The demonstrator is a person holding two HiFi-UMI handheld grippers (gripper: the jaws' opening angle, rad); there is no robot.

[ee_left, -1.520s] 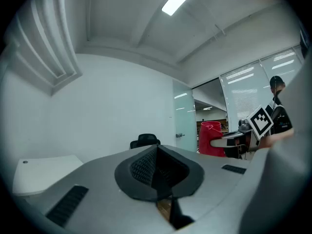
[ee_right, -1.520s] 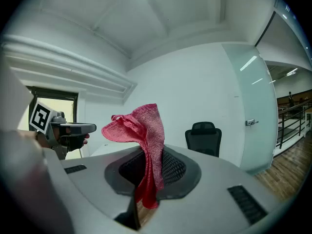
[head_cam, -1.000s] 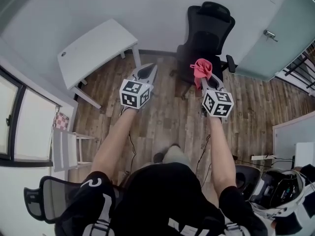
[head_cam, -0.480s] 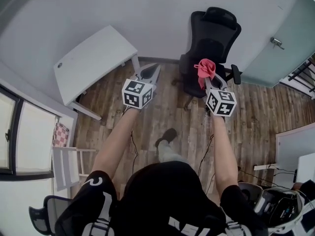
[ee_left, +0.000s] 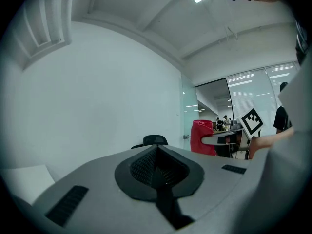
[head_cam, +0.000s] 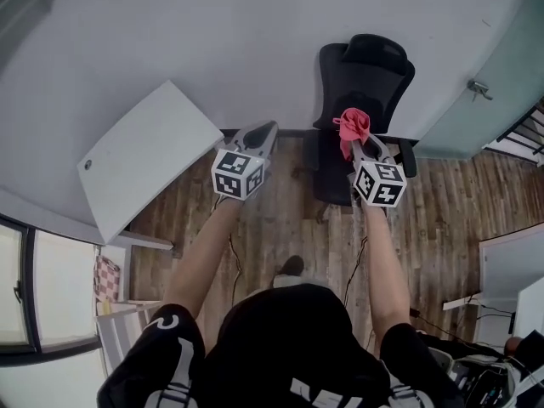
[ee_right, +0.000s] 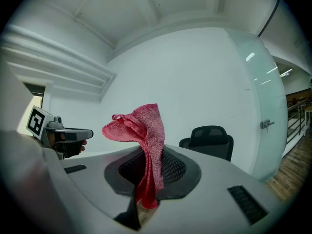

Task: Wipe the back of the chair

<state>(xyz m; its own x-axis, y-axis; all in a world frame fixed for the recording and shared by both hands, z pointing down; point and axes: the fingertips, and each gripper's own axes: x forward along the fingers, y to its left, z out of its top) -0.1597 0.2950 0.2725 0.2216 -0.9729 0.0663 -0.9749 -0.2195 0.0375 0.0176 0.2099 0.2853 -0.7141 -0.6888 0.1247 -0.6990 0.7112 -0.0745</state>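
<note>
Chair [head_cam: 366,73] against wall [head_cam: 195,41]; right hand-held gripper [head_cam: 357,147] clamps pink cloth [head_cam: 352,124]; left hand-held gripper [head_cam: 265,131] closed, empty.

both forearms stretched forward, roughly parallel. left gripper [head_cam: 265,133]: jaws pressed together, nothing between them. right gripper [head_cam: 364,149]: about level with it, jaws clamped on a pink cloth [head_cam: 352,127].
</note>
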